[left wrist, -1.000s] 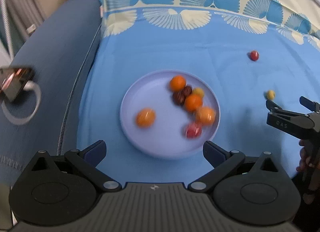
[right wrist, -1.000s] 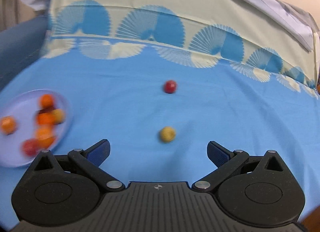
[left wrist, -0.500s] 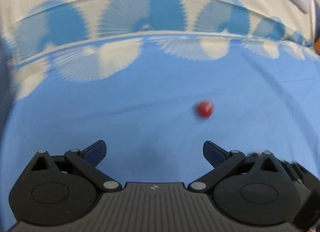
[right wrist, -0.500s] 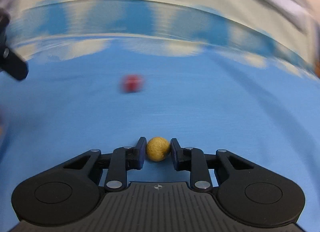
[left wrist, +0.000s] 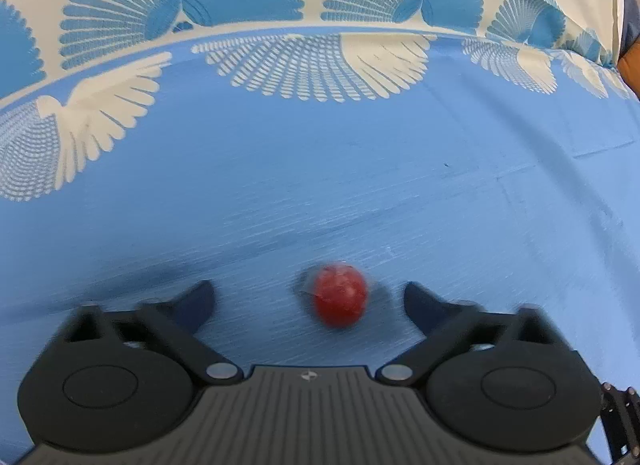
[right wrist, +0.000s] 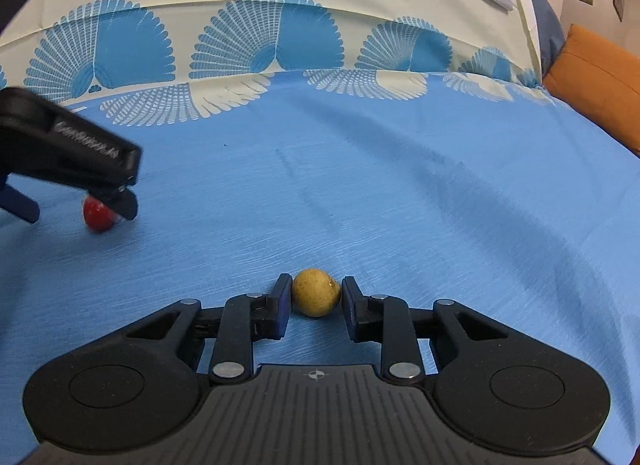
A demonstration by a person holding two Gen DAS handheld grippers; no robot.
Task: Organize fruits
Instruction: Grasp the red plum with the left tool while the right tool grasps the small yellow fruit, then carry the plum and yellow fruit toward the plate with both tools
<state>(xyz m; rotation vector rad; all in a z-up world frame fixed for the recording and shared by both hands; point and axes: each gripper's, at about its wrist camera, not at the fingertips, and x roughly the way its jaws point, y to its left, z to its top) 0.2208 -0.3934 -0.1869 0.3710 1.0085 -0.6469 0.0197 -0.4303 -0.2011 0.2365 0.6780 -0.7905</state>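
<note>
A small red fruit [left wrist: 340, 301] lies on the blue cloth between the wide-open fingers of my left gripper [left wrist: 308, 301], a little right of their middle, touching neither. In the right wrist view the same red fruit [right wrist: 97, 215] shows at the far left under the left gripper [right wrist: 76, 201]. My right gripper [right wrist: 315, 299] is shut on a small yellow-brown fruit [right wrist: 315, 292], which rests on the cloth between the two blue pads. The plate is out of view.
The blue cloth [right wrist: 400, 205] with a cream fan-patterned border [right wrist: 280, 45] covers the whole surface. An orange cushion [right wrist: 596, 85] lies at the far right edge. A bit of the right gripper [left wrist: 620, 425] shows at the lower right of the left wrist view.
My left gripper swung away from the plate to the red fruit, which now lies between its open fingers. My right gripper closed on the yellow-brown fruit and stays on it.
</note>
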